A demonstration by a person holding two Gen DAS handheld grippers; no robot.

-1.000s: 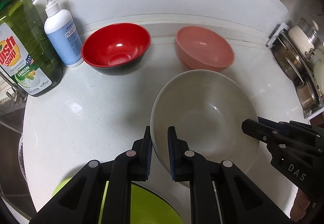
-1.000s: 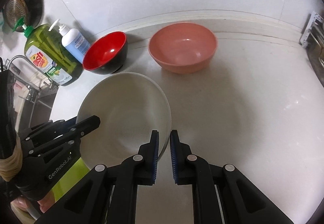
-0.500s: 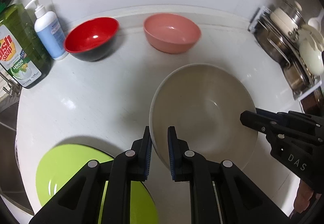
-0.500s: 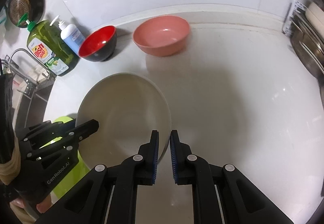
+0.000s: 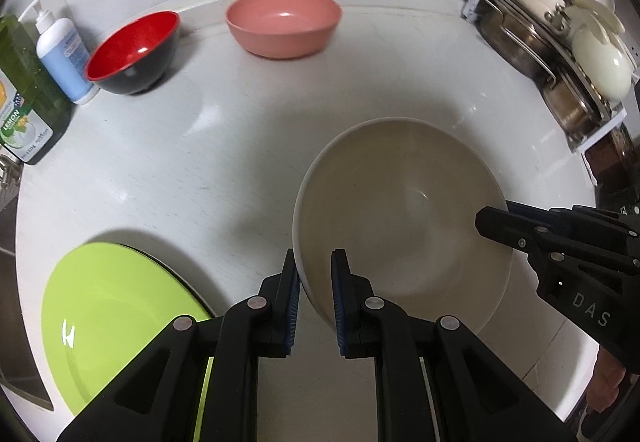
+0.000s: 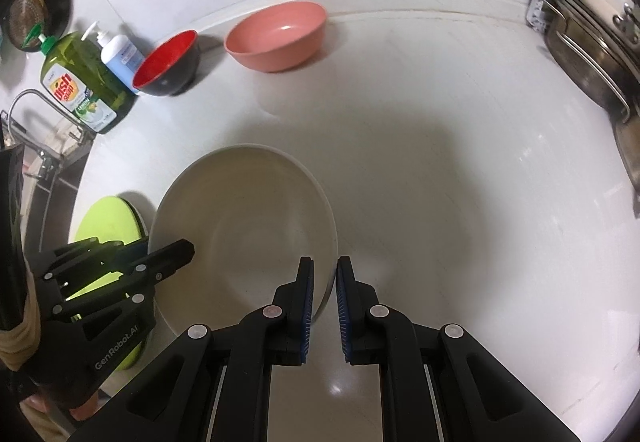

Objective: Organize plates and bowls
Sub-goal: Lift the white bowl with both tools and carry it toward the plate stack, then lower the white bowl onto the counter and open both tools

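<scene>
**Two Rim Grips on the Big Bowl**

Between our two grippers we are carrying the large off-white bowl (image 5: 400, 226), raised above the white counter (image 6: 460, 170), each pair of jaws clamping a section of rim on opposite sides. Our left gripper (image 5: 314, 296) is pinching the near-left rim, one pad inside and one outside; our right gripper (image 6: 324, 304) is doing the same on the bowl's right edge. We are judging this bowl to be rigid, smooth-glazed and probably the heaviest piece, so it is likely slippery at the lip and breakable if dropped; holding it at two opposing rim points is keeping it level.

Below and left of our left gripper, the lime-green plate (image 5: 120, 322) is lying flat, looking thin and stiff, and best taken at its edge.

Far ahead of both grippers, the pink bowl (image 5: 282, 24) and the smaller red-and-black bowl (image 5: 134, 50) are sitting upright near the wall, apart from each other. We are judging them lighter, and one gripper on the rim should do for each.
</scene>
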